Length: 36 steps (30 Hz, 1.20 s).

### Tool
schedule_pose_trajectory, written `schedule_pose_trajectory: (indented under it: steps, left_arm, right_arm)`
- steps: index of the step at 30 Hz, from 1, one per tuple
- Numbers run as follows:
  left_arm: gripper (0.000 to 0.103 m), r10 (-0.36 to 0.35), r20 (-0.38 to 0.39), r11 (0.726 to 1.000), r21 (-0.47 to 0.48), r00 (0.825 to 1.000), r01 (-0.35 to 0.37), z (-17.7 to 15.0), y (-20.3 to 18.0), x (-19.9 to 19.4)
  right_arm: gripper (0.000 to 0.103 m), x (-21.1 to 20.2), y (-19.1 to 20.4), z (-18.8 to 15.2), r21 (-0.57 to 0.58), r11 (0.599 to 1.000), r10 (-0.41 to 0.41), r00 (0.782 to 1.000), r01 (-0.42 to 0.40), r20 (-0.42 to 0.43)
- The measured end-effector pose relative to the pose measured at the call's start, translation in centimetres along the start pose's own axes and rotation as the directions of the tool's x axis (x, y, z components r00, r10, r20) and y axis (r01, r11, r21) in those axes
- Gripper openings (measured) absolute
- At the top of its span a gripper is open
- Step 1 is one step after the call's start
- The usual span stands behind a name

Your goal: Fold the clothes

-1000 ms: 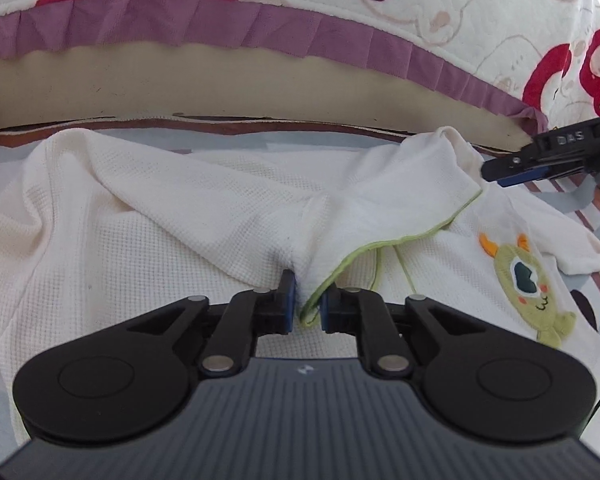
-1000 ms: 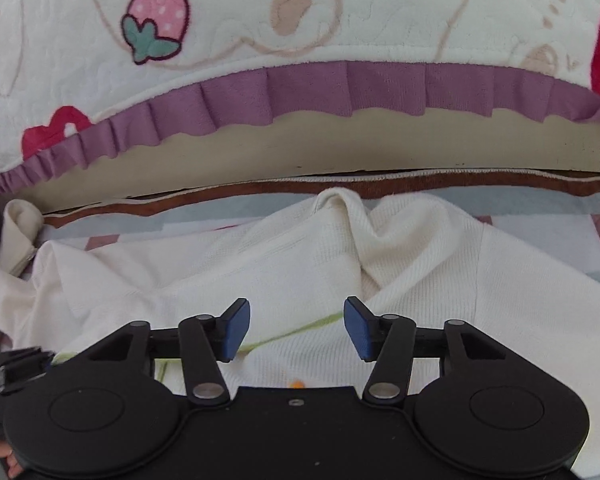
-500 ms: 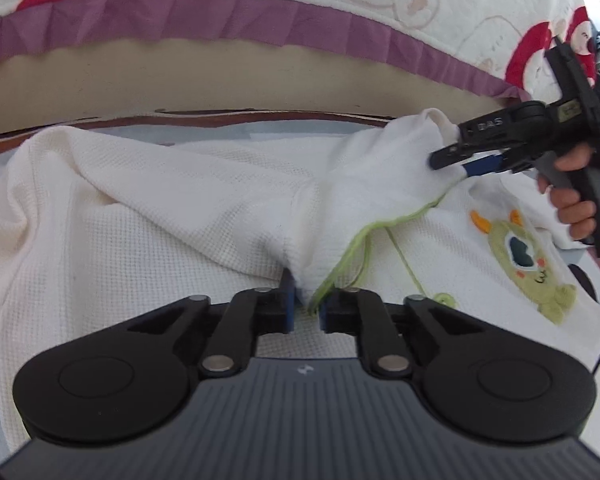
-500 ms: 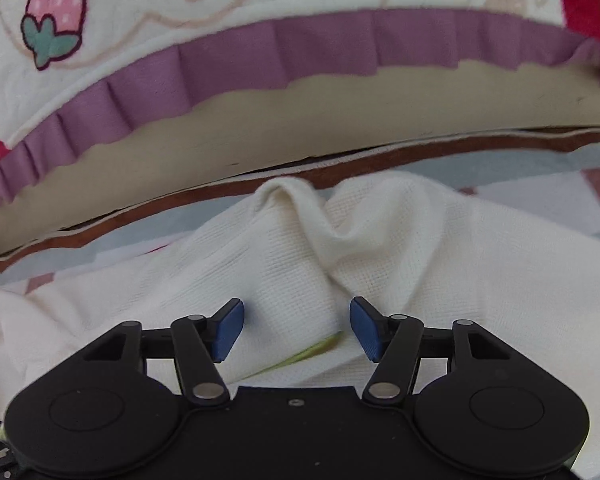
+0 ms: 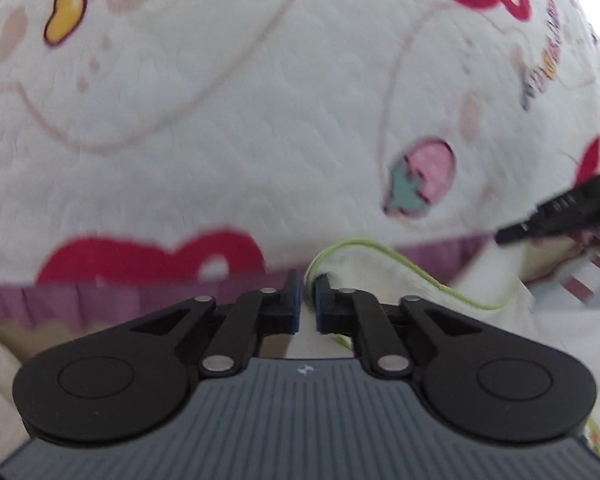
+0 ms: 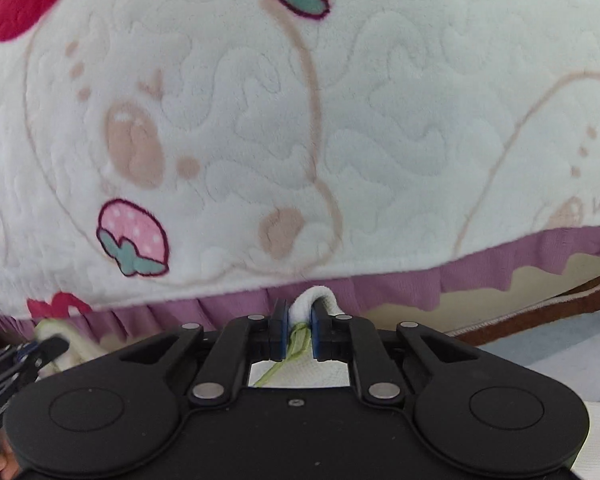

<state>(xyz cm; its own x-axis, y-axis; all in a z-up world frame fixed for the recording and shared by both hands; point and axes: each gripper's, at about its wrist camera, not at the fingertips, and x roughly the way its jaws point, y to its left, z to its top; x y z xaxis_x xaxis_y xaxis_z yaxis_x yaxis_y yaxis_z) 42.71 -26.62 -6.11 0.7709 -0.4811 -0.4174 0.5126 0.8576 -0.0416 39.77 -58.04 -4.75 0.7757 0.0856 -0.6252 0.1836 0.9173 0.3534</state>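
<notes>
Left gripper [image 5: 307,303], lower centre of its view: jaws opening, cream garment [image 5: 384,276] with its green-trimmed edge between the blue pads; view blurred, cannot tell if the pads press on it. The cloth trails off to the lower right. Right gripper [image 6: 299,330], lower centre of its own view: jaws closing, pads clamped on a bunched fold of the same garment [image 6: 314,300] (green trim showing in the gap). Behind both, a white quilt [image 6: 340,120] with strawberry prints and purple ruffle [image 6: 400,288] fills the upper frame.
</notes>
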Motion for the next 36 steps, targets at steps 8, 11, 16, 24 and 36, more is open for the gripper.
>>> schedule_pose_trajectory:
  steps: [8, 11, 16, 24, 36]
  left_arm:
    - [0.047, -0.094, -0.175, 0.995, -0.057, 0.980, 0.086, -4.7, -0.3, 1.1]
    - [0.047, -0.122, -0.237, 0.993, -0.029, 0.964, 0.118, -6.3, -0.9, 1.1]
    - [0.047, -0.188, -0.304, 0.979, 0.017, 0.934, 0.203, -5.8, -3.6, 2.2]
    - [0.046, -0.241, -0.336, 0.970, -0.113, 0.910, 0.215, -5.1, -7.8, 8.3]
    - [0.018, 0.206, -0.235, 0.952, -0.177, 0.950, -0.250, -5.1, -2.5, 8.2]
  right_arm:
    - [0.048, -0.4, -0.1, -4.8, -0.051, 0.999, 0.015, 0.999, -0.018, -0.046]
    - [0.047, -0.1, 0.2, -6.9, -0.117, 0.993, -0.034, 0.992, 0.020, -0.118]
    - [0.047, -0.2, -2.8, -9.4, -0.158, 0.972, -0.191, 0.975, 0.172, -0.117]
    - [0.047, -2.1, -6.8, -10.9, -0.298, 0.928, -0.278, 0.948, 0.224, -0.154]
    - [0.048, -4.3, -17.3, -10.0, -0.173, 0.853, -0.518, 0.842, 0.493, -0.151]
